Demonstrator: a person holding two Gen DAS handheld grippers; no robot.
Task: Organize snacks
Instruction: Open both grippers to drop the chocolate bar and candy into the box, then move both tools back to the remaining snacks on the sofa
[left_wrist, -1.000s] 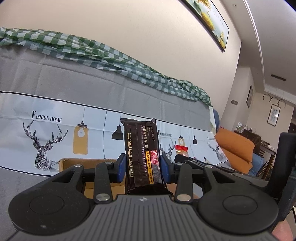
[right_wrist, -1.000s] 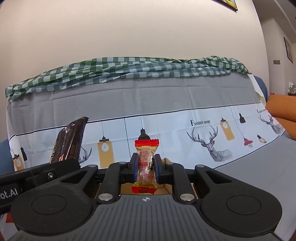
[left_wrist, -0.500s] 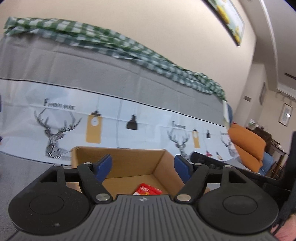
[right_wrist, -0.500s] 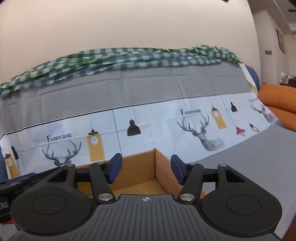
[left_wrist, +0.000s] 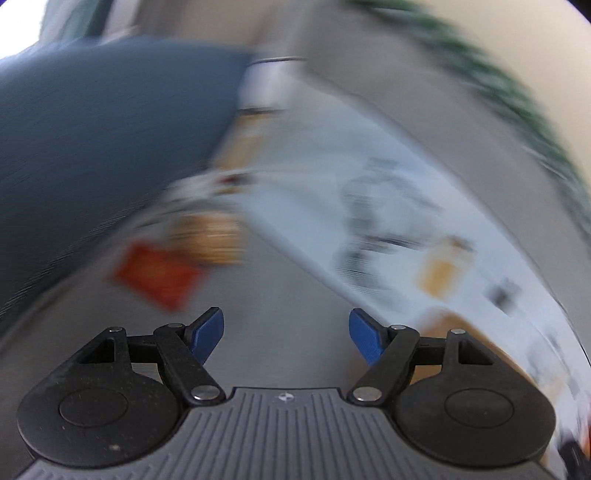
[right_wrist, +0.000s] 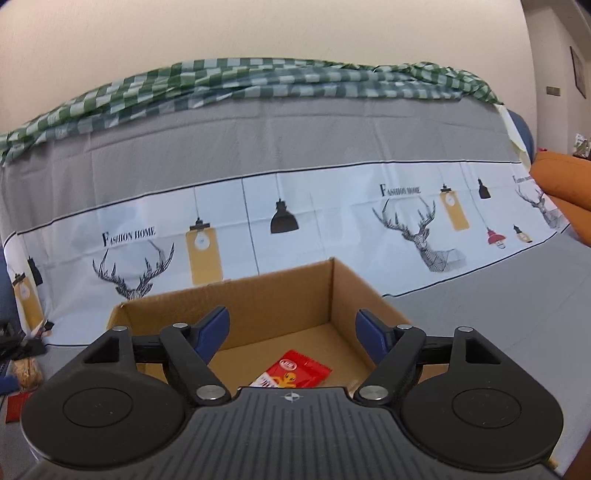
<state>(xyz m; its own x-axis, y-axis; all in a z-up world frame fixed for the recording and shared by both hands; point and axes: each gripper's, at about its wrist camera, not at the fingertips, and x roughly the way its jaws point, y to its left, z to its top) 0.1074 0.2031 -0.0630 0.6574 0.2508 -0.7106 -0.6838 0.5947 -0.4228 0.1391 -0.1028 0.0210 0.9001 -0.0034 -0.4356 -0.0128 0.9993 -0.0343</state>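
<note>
A red snack packet (right_wrist: 291, 373) lay flat on the floor of the open cardboard box (right_wrist: 258, 295), near its right wall, and its lower edge was hidden behind the body of the right gripper (right_wrist: 292, 334). This gripper hung just above the near side of the box. Its jaws had just been opening, they stood wide apart and nothing was between them.

The box stood on a grey cloth (right_wrist: 498, 306) in front of a hanging sheet printed with deer heads and lamps (right_wrist: 332, 221), and a green checked cloth (right_wrist: 240, 81) lay along the top of that sheet. At the far left edge of the right wrist view, a yellowish packet (right_wrist: 26, 373) and a red one (right_wrist: 16, 406) lay on the grey cloth, well apart from the box.

The left wrist view was strongly blurred. The left gripper (left_wrist: 287, 334) was also wide open and empty, over the grey cloth. Ahead of it to the left lay a red packet (left_wrist: 159, 277) and just beside that a yellowish one (left_wrist: 214, 236); I could not tell whether they touched.
</note>
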